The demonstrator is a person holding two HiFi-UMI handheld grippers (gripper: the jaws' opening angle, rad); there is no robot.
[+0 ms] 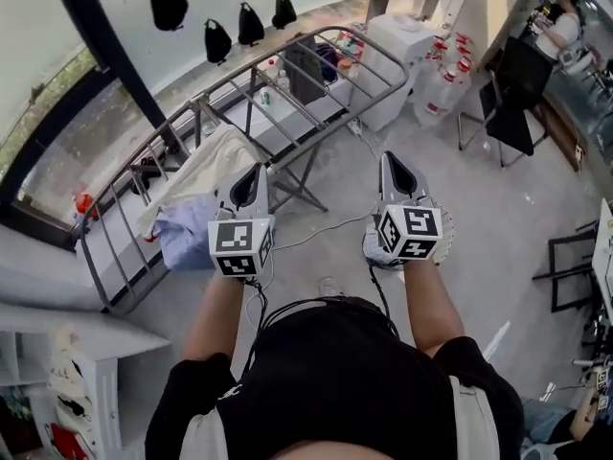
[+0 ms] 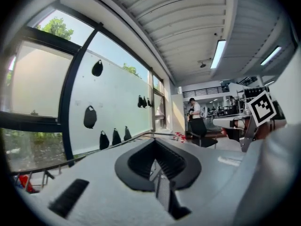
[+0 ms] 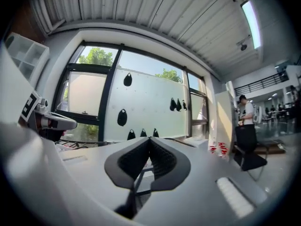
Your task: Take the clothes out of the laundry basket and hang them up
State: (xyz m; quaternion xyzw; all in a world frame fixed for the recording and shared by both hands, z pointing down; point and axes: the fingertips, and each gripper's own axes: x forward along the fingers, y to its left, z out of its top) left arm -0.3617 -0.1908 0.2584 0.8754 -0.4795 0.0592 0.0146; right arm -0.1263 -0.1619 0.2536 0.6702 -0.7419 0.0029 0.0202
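The drying rack (image 1: 287, 103) stands straight ahead, its near left end draped with clothes (image 1: 203, 175) and its farther rails bare. To the right, open floor (image 1: 479, 223) runs to a black chair (image 1: 508, 113). A cable (image 1: 326, 228) trails near the rack's legs.

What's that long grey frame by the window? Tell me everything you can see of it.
It is a drying rack: a long frame of thin grey tubes that look like metal, with rounded ends and many parallel cross rungs. It stands unfolded on crossed legs on the pale floor, running alongside the window wall. A cream cloth and a pale blue cloth lie draped over its near end, and a dark garment hangs at the far end. Most rungs between are bare.
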